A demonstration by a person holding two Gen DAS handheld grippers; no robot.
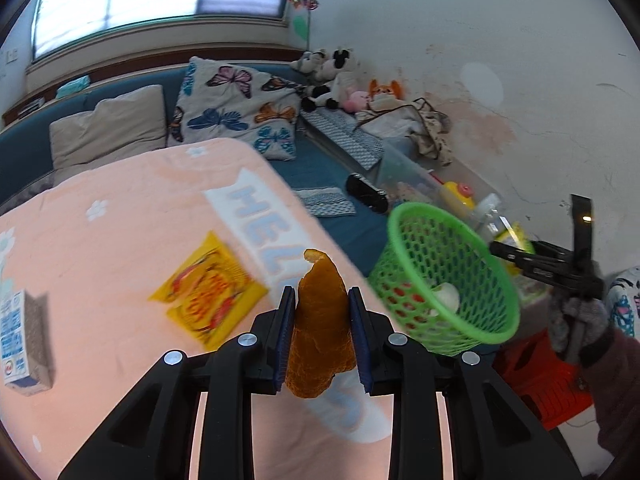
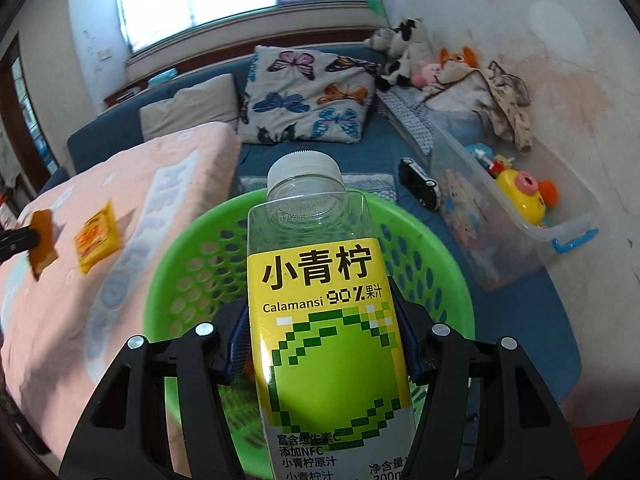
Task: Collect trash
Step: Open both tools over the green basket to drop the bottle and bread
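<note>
The left gripper (image 1: 322,312) is clamped on a piece of orange peel (image 1: 320,320), which stands upright between its 2 blue pads and pokes up past the fingertips, above the pink blanket (image 1: 100,272). On the blanket, just left of the peel, lies a yellow snack wrapper (image 1: 208,292); a small carton (image 1: 24,344) sits well apart at the far left. The right gripper (image 2: 324,340) grips an empty Calamansi juice bottle (image 2: 320,300), cap pointing away, directly over the green basket (image 2: 192,248), which already holds some scraps.
</note>
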